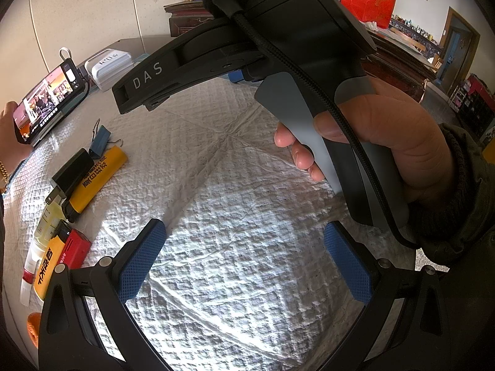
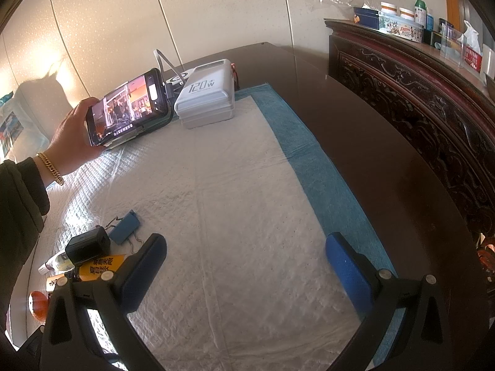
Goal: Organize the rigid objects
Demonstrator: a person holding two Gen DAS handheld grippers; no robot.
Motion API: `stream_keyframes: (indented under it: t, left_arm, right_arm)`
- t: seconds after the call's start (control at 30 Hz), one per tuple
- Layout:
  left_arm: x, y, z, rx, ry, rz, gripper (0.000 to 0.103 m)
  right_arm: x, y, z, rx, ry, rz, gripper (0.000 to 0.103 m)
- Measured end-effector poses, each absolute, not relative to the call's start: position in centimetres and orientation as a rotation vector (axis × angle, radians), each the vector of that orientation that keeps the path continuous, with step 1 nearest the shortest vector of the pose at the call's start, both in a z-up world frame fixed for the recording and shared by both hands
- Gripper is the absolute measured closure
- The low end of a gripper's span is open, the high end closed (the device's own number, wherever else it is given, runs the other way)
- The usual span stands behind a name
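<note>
Several rigid objects lie heaped at the left edge of the white quilted pad (image 1: 247,185): a blue binder clip (image 1: 100,140), a black charger plug (image 1: 69,173), a yellow cylinder (image 1: 99,179), a red-and-yellow box (image 1: 62,256) and a small clear bottle (image 1: 46,225). My left gripper (image 1: 246,259) hovers open over bare pad to the right of the heap, with nothing between its blue pads. In the right wrist view, my right gripper (image 2: 246,266) is also open and empty, its left finger just beside the binder clip (image 2: 125,227) and charger (image 2: 88,245).
A person's hand holds a lit phone (image 2: 126,108) at the pad's far left. A white power bank (image 2: 207,95) sits behind it. A blue towel (image 2: 309,154) edges the pad on the dark wooden table (image 2: 386,170). A carved cabinet (image 2: 417,92) stands at the right.
</note>
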State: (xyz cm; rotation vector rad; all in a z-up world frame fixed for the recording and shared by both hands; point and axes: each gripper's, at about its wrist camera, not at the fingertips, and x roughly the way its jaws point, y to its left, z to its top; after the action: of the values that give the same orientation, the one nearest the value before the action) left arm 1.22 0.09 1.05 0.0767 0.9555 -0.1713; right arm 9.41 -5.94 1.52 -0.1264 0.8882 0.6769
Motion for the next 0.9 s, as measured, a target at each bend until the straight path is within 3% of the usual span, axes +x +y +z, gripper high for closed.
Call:
stream_keyframes:
  t: [0.9]
  left_arm:
    - [1.16,0.04,1.06,0.077,0.956,-0.172,0.000]
  right_arm:
    - [9.45,-6.00,1.59,-0.115,0.889,0.682,0.000]
